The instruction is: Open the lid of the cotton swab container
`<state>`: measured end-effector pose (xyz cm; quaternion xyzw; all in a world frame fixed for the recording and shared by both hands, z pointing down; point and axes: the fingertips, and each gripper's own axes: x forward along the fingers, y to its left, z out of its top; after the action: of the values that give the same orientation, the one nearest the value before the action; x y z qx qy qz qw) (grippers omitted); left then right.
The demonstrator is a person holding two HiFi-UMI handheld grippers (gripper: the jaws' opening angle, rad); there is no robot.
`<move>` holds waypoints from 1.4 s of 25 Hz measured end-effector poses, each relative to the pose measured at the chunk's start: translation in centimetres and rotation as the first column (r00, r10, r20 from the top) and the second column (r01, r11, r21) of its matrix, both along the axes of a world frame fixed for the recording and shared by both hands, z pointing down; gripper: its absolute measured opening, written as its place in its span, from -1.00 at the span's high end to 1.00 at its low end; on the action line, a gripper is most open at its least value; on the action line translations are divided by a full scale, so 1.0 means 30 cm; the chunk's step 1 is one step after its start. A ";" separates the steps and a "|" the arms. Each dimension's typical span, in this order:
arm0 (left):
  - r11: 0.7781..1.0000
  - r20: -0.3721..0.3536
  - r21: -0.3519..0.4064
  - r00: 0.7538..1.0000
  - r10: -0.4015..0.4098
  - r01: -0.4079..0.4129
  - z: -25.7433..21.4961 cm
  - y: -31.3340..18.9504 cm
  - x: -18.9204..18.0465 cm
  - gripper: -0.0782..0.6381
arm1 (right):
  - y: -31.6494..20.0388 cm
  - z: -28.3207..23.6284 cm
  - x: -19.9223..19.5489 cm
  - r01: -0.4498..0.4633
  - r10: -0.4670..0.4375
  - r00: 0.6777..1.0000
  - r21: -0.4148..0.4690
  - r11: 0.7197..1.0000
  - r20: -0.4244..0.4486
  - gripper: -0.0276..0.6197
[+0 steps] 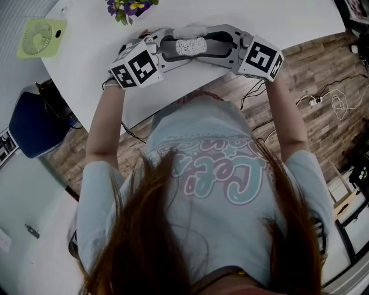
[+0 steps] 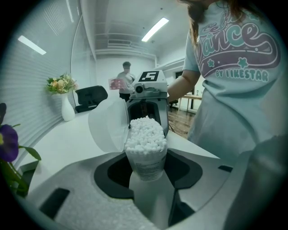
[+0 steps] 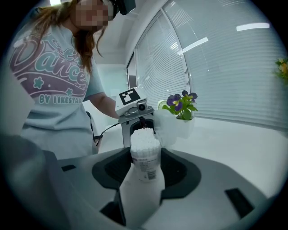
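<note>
Head view, looking steeply down: a person in a pale printed T-shirt point(image 1: 213, 167) stands at a white table point(image 1: 277, 17) with both arms stretched forward. The left gripper point(image 1: 174, 48) and the right gripper point(image 1: 210, 47) face each other over the tabletop. The cotton swab container point(image 1: 190, 46) stands upright between them with its open mouth facing up. Purple flowers point(image 1: 130, 7) sit at the table's far edge and a small green fan point(image 1: 40, 36) is near the left corner. A blue chair point(image 1: 31, 124) stands on the wooden floor point(image 1: 323, 75) to the left.

Left gripper view: the container fills the centre, right between this gripper's jaws. The jaws are partly closed and clamp its body. White swabs point(image 2: 145, 132) are packed tightly up to the mouth. The translucent lid point(image 2: 105, 128) is swung open and hangs off the container's left side. The right gripper is just behind the container, pointing this way. A white vase of flowers point(image 2: 63, 96) stands further along the table, and a second person point(image 2: 126, 81) is far back in the room.

Right gripper view: the same container stands between this gripper's jaws, which are also partly closed and grip its labelled body. The open lid leans out to the right, in front of the purple flowers. The left gripper is just beyond the container.
</note>
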<state>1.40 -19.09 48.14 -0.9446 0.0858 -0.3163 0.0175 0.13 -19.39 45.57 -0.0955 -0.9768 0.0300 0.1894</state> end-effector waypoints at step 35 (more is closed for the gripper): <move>0.898 -0.191 0.049 0.887 -0.421 0.437 -0.173 -0.004 -0.123 0.17 | -0.036 -0.113 0.120 -0.233 0.232 0.966 -0.007 0.973 0.118 0.17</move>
<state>-2.29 -19.20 42.95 -0.9247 0.3078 -0.2235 -0.0176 3.74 -20.47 42.17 0.0187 -0.9908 0.0429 0.1269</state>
